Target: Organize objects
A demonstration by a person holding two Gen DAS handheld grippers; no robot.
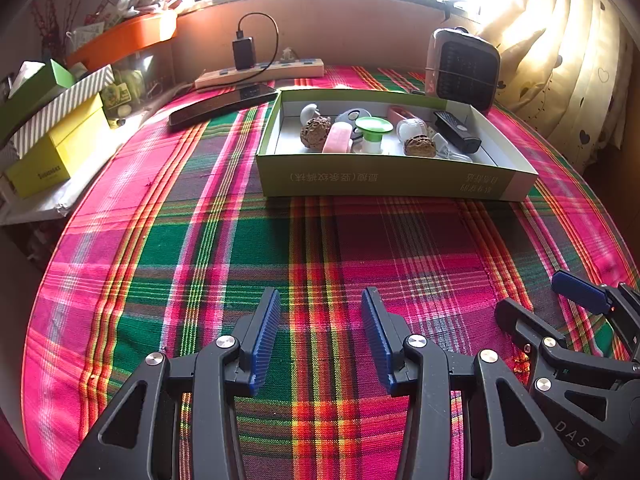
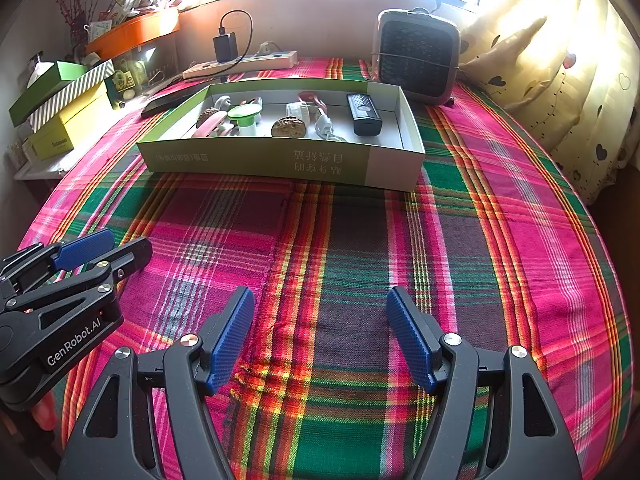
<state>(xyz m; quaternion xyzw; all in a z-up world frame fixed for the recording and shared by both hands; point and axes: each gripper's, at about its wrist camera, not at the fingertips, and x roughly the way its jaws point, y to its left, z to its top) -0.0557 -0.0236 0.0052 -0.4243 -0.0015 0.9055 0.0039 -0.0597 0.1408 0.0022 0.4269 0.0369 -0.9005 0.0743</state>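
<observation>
Both grippers hover over the near part of a worktop covered with a pink, green and red plaid cloth (image 1: 240,248). The left gripper (image 1: 320,312), black with ribbed blue pads, has its jaws apart with only cloth between them; the right gripper (image 2: 320,312), of the same build, is likewise spread wide and holds nothing.

Toward the far edge of the worktop sits a shallow green-and-white cardboard box (image 1: 384,178), open at the top. Inside it lie two brown wrinkled walnuts (image 1: 316,132), a pale pink bar (image 1: 338,138), a green-topped white funnel-shaped piece (image 1: 374,132), a black rectangular device (image 1: 456,132) at the box's right end, and several small white items too jumbled to identify.

Behind the box, at the far edge, stand a grey box-shaped fan heater (image 1: 462,68) and a cream power strip (image 1: 260,74) with a black charger plugged in. A dark flat phone (image 1: 224,106) lies just left of the box.
</observation>
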